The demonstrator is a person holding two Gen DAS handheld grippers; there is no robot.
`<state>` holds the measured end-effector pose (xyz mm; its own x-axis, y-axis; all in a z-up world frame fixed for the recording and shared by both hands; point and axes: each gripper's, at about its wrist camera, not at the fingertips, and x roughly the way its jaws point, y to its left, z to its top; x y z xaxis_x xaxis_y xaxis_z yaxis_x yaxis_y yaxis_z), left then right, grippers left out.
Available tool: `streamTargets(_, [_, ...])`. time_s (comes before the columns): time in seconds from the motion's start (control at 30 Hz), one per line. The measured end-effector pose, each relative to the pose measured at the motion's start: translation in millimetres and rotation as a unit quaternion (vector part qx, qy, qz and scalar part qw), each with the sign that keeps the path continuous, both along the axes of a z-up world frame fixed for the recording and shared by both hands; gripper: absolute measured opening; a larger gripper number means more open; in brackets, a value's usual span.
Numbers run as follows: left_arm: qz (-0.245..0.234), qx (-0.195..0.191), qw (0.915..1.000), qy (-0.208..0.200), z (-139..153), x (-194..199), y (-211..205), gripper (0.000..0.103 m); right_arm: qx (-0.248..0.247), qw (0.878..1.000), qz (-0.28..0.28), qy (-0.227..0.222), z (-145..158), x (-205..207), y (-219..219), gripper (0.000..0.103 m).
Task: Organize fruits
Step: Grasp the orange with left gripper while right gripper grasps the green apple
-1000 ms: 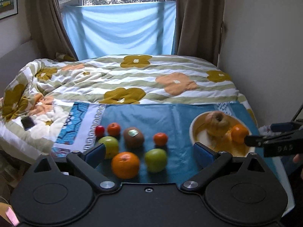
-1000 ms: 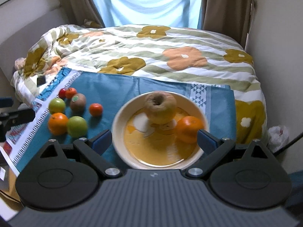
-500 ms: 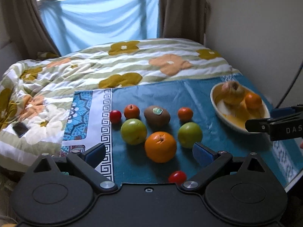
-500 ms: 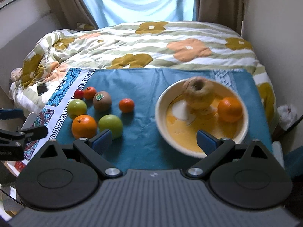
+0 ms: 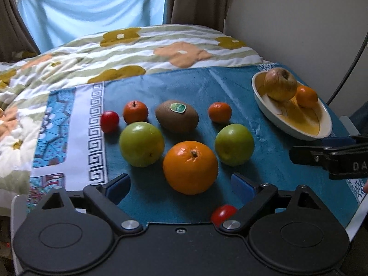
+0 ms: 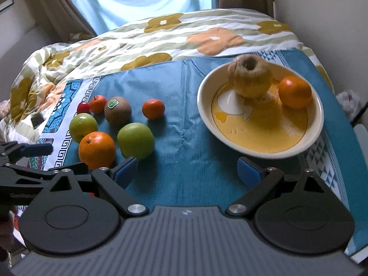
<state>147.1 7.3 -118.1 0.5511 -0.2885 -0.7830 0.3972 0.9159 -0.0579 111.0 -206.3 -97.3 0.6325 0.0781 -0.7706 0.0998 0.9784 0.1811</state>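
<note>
The left gripper (image 5: 180,185) fingers, wide, are closing around the large orange (image 5: 190,167), untouched; the right gripper (image 6: 187,169) fingers are gaping empty beside it.

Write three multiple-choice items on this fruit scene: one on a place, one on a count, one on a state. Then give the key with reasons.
1. Where does the kiwi lie?
A. in the bowl
B. on the blue cloth, among the loose fruit
C. on the flowered quilt

2. How many fruits are in the bowl?
A. two
B. none
C. four

3. How is the left gripper?
A. clamped on a green apple
B. holding the bowl's rim
C. gripping nothing

Key: 1 B, the kiwi sits on the blue cloth between two small orange fruits. 2 A, only the brownish apple and one orange are in the bowl. 3 C, its jaws are closing with the big orange just ahead, and the pads touch nothing.
</note>
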Motion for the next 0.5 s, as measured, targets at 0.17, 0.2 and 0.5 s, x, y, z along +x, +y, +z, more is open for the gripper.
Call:
streamTargets(0.17, [-0.008, -0.004, 1.0, 0.003, -11, 11, -7, 0.092, 0.008, 1.0, 0.002, 0.003, -11, 6, 4, 0.103])
streamTargets(0.2, [-0.009, -0.005, 0.9999, 0.006, -13, 13, -8, 0.092, 0.009, 1.0, 0.004, 0.005, -13, 8, 5, 0.103])
streamTargets(0.5, [0.0, -0.019, 0.9997, 0.019, -24, 21, -8, 0.077, 0.012, 1.0, 0.003, 0.018, -24, 13, 6, 0.103])
